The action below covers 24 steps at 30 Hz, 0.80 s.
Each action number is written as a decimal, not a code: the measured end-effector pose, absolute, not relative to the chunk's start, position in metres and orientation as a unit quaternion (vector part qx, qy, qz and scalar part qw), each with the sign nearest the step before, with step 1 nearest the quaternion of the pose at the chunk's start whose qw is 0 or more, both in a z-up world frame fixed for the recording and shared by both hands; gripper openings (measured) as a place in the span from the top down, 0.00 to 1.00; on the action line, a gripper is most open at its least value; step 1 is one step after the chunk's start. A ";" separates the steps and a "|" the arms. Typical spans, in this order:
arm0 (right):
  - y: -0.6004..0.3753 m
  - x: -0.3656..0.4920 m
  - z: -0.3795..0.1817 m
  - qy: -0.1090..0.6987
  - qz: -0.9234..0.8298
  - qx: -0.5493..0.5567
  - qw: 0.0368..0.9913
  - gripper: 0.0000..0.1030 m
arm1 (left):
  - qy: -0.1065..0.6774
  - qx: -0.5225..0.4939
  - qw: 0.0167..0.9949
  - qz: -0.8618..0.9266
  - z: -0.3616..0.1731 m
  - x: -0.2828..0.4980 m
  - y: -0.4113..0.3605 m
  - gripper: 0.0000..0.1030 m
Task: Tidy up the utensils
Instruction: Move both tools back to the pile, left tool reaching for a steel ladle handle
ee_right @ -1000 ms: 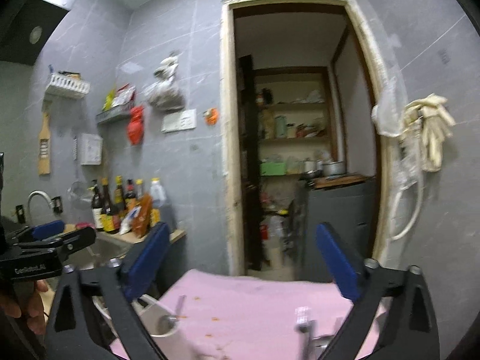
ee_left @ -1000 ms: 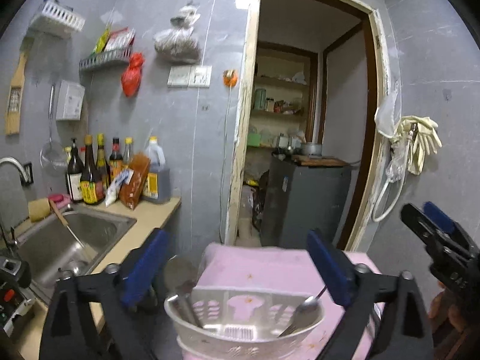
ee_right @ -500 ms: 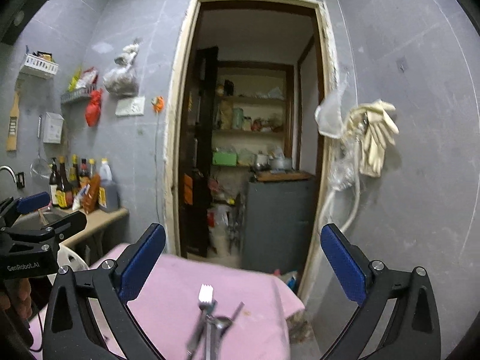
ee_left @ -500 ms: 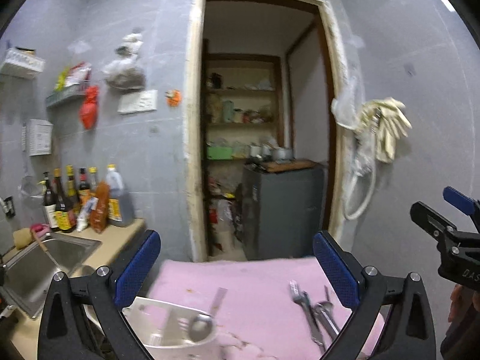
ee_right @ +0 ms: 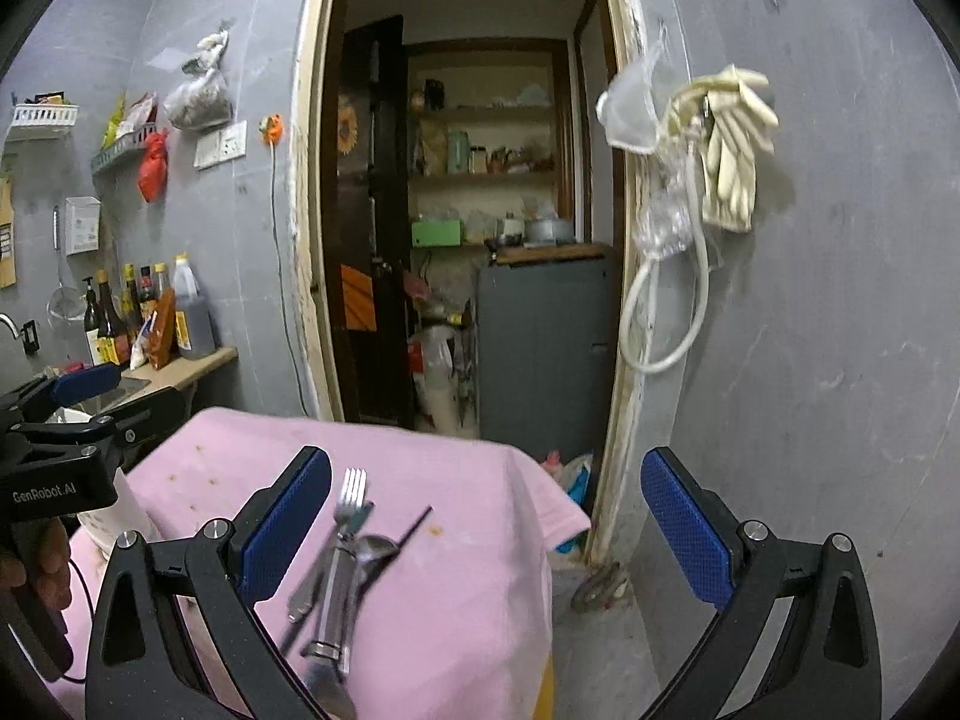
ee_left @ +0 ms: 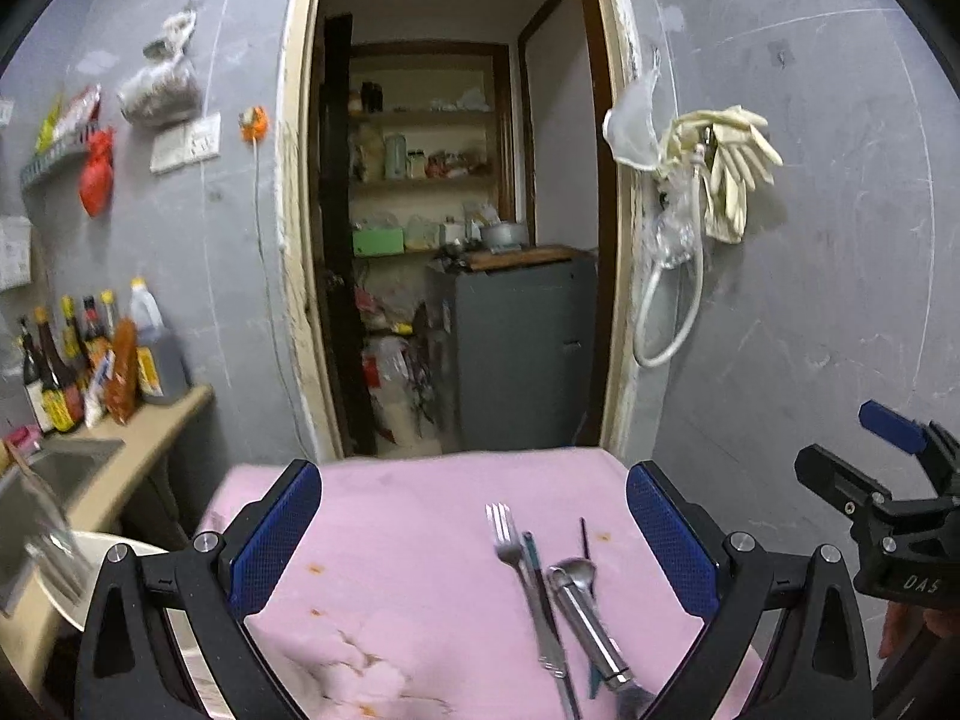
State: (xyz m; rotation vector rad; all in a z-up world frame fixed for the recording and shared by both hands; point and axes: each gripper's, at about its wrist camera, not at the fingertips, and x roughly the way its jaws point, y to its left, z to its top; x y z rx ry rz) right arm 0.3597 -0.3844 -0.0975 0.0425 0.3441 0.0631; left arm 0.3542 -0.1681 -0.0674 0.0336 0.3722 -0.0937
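A fork (ee_left: 510,546), a spoon (ee_left: 579,570) and a thick metal-handled utensil (ee_left: 591,630) lie in a bunch on the pink cloth (ee_left: 390,540). They also show in the right wrist view, fork (ee_right: 351,495) foremost. My left gripper (ee_left: 474,546) is open and empty above the cloth, left of the bunch. My right gripper (ee_right: 486,522) is open and empty, with the bunch near its left finger. A white basket (ee_left: 66,576) stands at the cloth's left edge.
A counter (ee_left: 138,438) with sauce bottles (ee_left: 90,360) and a sink (ee_left: 54,468) is on the left. An open doorway (ee_left: 456,240) with a grey cabinet (ee_left: 516,348) lies ahead. Gloves (ee_left: 726,168) and a hose hang on the right wall.
Both views have swung to the right. The basket has slid from the centre to the left edge of the left wrist view, and the utensil bunch has come into view.
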 end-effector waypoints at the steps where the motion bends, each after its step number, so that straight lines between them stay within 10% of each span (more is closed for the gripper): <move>1: -0.386 0.362 -0.102 0.174 0.035 0.022 0.984 0.01 | 0.189 0.014 0.981 -0.048 -0.071 0.356 -0.169 0.00; 11: -0.392 0.399 -0.156 0.232 0.096 0.049 0.967 0.17 | 0.264 -0.008 0.963 -0.063 -0.128 0.384 -0.183 0.01; 24: -0.377 0.452 -0.226 0.338 0.200 0.079 0.916 0.66 | 0.376 -0.082 0.910 -0.154 -0.184 0.425 -0.184 0.58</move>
